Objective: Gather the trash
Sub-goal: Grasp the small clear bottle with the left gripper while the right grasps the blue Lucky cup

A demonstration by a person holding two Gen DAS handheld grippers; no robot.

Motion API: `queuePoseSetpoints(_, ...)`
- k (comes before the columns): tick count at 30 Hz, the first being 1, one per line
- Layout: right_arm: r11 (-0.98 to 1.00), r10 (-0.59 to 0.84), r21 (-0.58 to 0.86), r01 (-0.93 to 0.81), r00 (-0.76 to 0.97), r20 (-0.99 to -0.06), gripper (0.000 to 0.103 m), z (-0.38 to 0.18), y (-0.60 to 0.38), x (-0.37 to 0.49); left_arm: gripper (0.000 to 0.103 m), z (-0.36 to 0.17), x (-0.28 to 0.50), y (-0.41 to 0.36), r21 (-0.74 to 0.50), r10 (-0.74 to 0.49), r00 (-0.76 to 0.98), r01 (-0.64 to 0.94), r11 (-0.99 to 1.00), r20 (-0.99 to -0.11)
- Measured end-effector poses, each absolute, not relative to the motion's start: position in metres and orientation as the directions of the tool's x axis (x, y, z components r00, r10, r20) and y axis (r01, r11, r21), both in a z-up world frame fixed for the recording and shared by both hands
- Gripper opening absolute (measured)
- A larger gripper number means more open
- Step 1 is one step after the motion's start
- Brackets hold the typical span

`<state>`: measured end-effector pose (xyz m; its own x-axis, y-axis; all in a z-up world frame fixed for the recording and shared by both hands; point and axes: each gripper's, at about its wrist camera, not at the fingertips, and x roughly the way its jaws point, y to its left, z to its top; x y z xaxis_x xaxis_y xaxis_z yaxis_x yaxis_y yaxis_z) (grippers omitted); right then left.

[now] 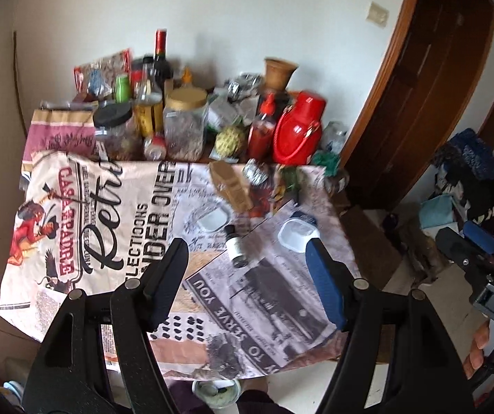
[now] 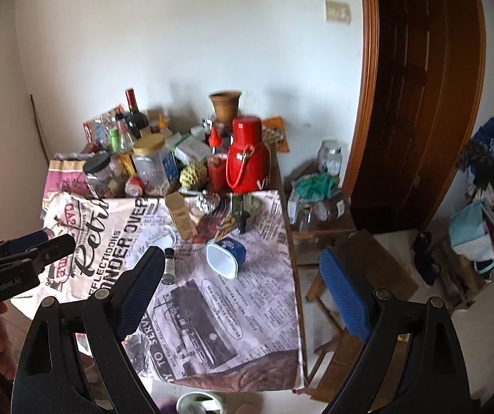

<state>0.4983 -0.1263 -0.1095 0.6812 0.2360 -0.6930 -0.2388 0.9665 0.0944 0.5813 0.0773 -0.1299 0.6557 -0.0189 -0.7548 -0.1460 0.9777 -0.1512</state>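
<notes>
Hovering over the counter [image 2: 281,186], we hold both tongs [image 1: 247,276] [image 2: 243,296] spread, pinching nothing; the tipped blue cup [image 2: 228,253] looks light, crushable: pinch its rim.

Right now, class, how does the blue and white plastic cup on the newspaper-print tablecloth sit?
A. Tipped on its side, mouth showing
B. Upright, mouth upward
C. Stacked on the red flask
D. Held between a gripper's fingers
A: the blue and white cup lies on its side on the tablecloth, its white inside facing the camera, apart from both grippers.
</notes>
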Motion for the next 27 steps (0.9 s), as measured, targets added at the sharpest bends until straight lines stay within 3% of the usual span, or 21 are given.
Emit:
queuePoseSetpoints(9, 0.99, 0.138, 0.1, -0.096, 0.612, -0.779, 0.089, -0.173, -0.103, 0.541, 0.069, -0.19, 0.635, 0.097, -0.091, -0.057, 0.545, -0.035, 0.995, -0.836)
queuePoseSetpoints(14, 0.988, 0.153, 0.147, -0.056, 0.538, -0.829, 0.069, -0.218, -0.098, 0.574, 0.069, -0.232, 0.67, 0.099, -0.126, -0.104, 0.473, -0.014, 0.992, -0.875)
queuePoseSetpoints(21, 0.983, 0.184, 0.173, -0.067, 0.437, -0.88, 0.05, -0.268, -0.093, 0.611, 0.068, -0.285, 0.704, 0.087, -0.179, -0.159, 0.42, -0.009, 0.984, -0.894)
queuePoseSetpoints(27, 0.986, 0.167, 0.157, -0.06, 0.45, -0.877, 0.035, -0.287, -0.086, 0.625, 0.049, -0.319, 0.718, 0.081, -0.201, -0.175, 0.377, -0.032, 0.979, -0.909)
